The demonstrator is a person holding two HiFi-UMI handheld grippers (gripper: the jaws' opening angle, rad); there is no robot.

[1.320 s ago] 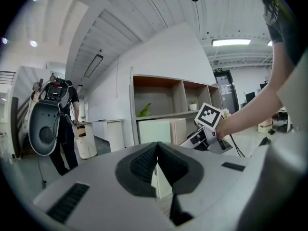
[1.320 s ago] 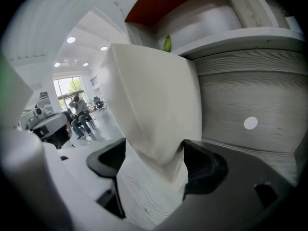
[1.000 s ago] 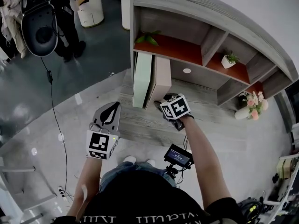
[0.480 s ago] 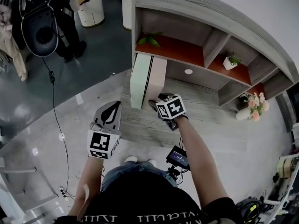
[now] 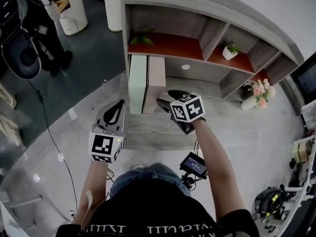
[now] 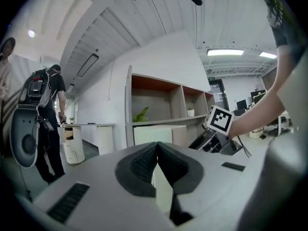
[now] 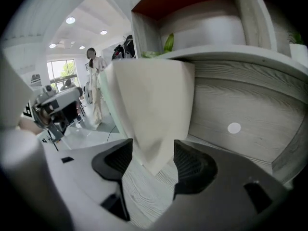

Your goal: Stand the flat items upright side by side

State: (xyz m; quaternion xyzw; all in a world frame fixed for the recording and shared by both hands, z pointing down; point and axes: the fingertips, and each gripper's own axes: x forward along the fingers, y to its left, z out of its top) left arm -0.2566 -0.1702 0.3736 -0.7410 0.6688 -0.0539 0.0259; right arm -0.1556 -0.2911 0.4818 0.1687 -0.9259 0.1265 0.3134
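Two flat items stand upright side by side on the wooden platform [image 5: 148,127] under the shelf: a pale green one [image 5: 137,83] and a beige one [image 5: 157,83] pressed against it. My right gripper [image 5: 165,97] sits just in front of the beige item [image 7: 149,90]. Its jaws have just been opening, and the item's lower corner shows between the pads without touching them. My left gripper [image 5: 120,104] hangs level to the left, short of the platform, shut with nothing in it [image 6: 157,150]. From there both items [image 6: 154,134] show beyond the closed tips.
The grey shelf unit [image 5: 207,14] rises behind the items, with a green plant [image 5: 142,37] and a small potted plant [image 5: 229,51] on its red boards. A flower vase [image 5: 253,98] stands at right. A person [image 5: 44,28] and a cable [image 5: 49,127] are at left.
The beige item went from leaning to standing flat against the pale green one. My right gripper has risen and its jaws have widened off the item. The left gripper shifted slightly.
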